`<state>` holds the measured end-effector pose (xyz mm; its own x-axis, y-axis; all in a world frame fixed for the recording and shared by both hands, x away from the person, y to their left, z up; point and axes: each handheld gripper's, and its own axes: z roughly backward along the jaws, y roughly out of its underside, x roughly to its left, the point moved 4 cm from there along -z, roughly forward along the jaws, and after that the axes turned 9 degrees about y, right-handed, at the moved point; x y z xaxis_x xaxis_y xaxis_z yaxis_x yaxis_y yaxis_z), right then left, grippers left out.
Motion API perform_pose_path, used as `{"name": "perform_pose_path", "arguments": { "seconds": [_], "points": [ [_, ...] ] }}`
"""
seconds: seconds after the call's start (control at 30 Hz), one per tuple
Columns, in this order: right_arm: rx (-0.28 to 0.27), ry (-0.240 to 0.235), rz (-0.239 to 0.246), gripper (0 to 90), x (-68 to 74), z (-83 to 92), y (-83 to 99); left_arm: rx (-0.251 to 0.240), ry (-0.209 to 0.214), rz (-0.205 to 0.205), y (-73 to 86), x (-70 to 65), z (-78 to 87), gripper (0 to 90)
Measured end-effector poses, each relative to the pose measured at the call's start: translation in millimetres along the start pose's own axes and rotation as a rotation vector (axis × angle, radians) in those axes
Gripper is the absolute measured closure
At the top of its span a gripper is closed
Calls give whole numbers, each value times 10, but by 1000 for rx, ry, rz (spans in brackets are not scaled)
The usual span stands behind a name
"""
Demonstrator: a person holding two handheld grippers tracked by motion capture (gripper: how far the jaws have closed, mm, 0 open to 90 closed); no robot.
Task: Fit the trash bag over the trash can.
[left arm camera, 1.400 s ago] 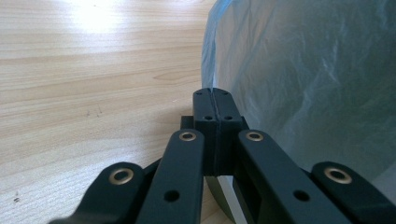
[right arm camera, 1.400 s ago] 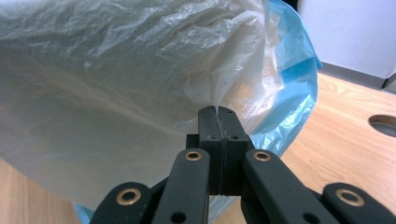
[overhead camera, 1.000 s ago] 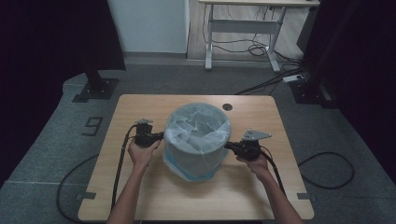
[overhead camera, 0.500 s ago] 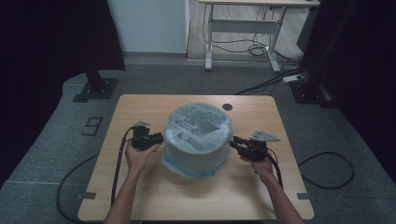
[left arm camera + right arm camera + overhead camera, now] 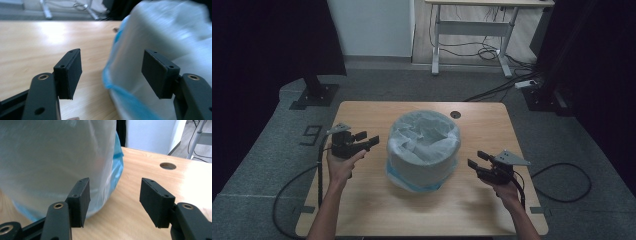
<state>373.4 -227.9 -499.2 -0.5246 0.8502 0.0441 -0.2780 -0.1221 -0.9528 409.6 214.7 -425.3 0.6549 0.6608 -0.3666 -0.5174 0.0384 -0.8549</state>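
One bin [image 5: 423, 150], lined with a pale bag over a blue one, is seated at the centre of the tabletop [image 5: 362, 210]. Two grippers are present. The left gripper [image 5: 368, 140] is held apart from the bin toward the left edge; the right gripper [image 5: 477, 161] toward the right edge. Both sets of jaws have just been opening and are parted, with nothing gripped. One round hole [image 5: 167, 165] near the far edge is resolved closely in the right gripper view. Two forearms are seen in the high view.

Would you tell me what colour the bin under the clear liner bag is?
Blue: the bin shows best in the right gripper view.
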Motion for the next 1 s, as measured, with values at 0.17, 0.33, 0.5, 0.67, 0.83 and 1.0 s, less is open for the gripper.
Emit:
{"name": "perform_pose_path", "arguments": {
  "seconds": [0.17, 0.33, 0.5, 0.67, 0.83, 1.0],
  "points": [
    [8, -5, 3, 400, 39, 139, 139, 15, 76, -82, -284, -318, -44, 330],
    [16, -16, -7, 398, 77, 235, 273, 51, 136, -139, -519, -569, -175, 325],
    [25, -20, -6, 398, 82, 279, 303, 91, 200, -177, -684, -735, -354, 330],
    [26, -20, -12, 398, 75, 311, 322, 136, 265, -153, -794, -784, -586, 338],
    [36, -23, -17, 399, 74, 307, 357, 202, 271, -161, -889, -834, -800, 339],
    [49, -26, -19, 399, 81, 288, 381, 247, 283, -160, -965, -877, -977, 338]
  ]
}}
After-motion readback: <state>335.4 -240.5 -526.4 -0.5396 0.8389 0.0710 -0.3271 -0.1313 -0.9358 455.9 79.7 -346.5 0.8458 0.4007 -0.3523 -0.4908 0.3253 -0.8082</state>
